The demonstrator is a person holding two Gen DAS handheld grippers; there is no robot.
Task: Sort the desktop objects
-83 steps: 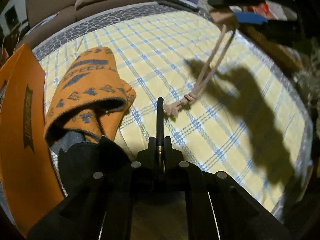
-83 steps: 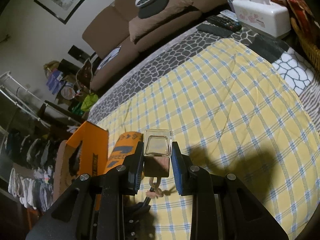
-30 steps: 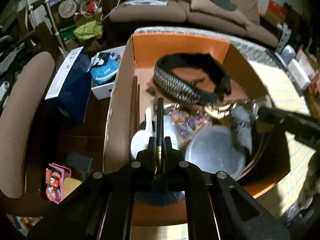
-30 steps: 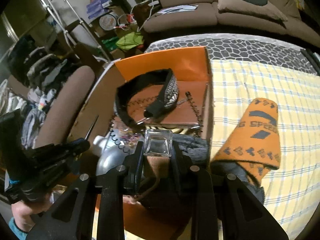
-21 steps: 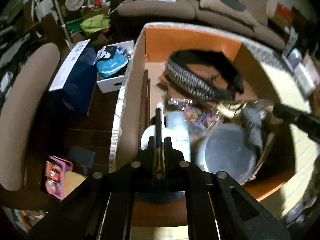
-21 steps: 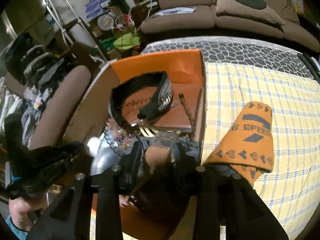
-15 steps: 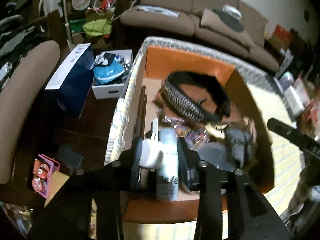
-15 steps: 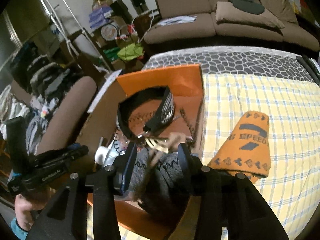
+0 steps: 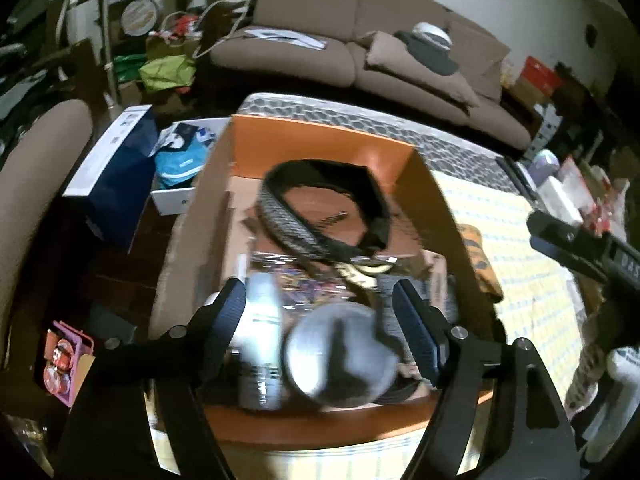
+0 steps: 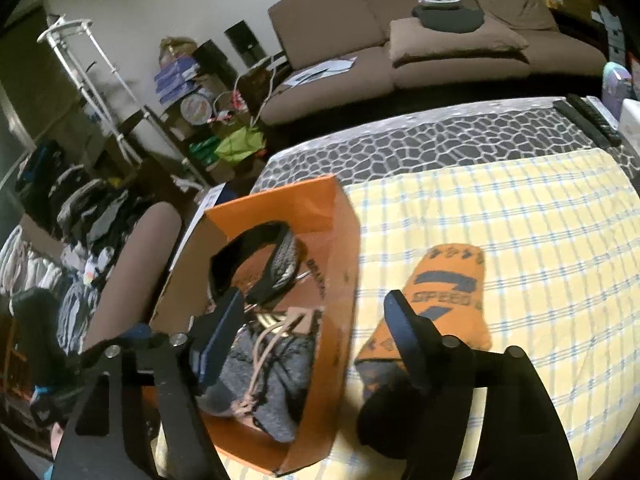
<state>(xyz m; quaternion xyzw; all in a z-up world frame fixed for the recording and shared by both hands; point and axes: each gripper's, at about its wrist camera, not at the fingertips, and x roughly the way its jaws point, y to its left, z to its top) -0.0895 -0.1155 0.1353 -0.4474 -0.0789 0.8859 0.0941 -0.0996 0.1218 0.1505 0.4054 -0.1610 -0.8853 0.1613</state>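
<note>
An orange cardboard box [image 9: 320, 140] [image 10: 332, 280] stands on the checked table and holds several things: a black headband [image 9: 316, 208] [image 10: 256, 264], a white bottle [image 9: 262, 312], a round silver lid [image 9: 340, 356] and a grey cloth [image 10: 264, 380] with a beige cord [image 10: 260, 360] lying on it. My left gripper [image 9: 320, 304] is open and empty above the box's near end. My right gripper [image 10: 312, 320] is open and empty over the box's right wall. An orange sock [image 10: 444, 300] lies on the table right of the box.
The yellow checked cloth [image 10: 540, 240] covers the table to the right. Remotes [image 10: 588, 120] lie at its far edge. A brown chair [image 9: 32, 160] and blue box [image 9: 116, 168] stand on the floor left of the table. A brown sofa [image 9: 360, 52] is behind.
Both grippers have opened. The left let go of its thin dark stick and the right let go of the corded tag, which now lies in the box. Both pulled back and up.
</note>
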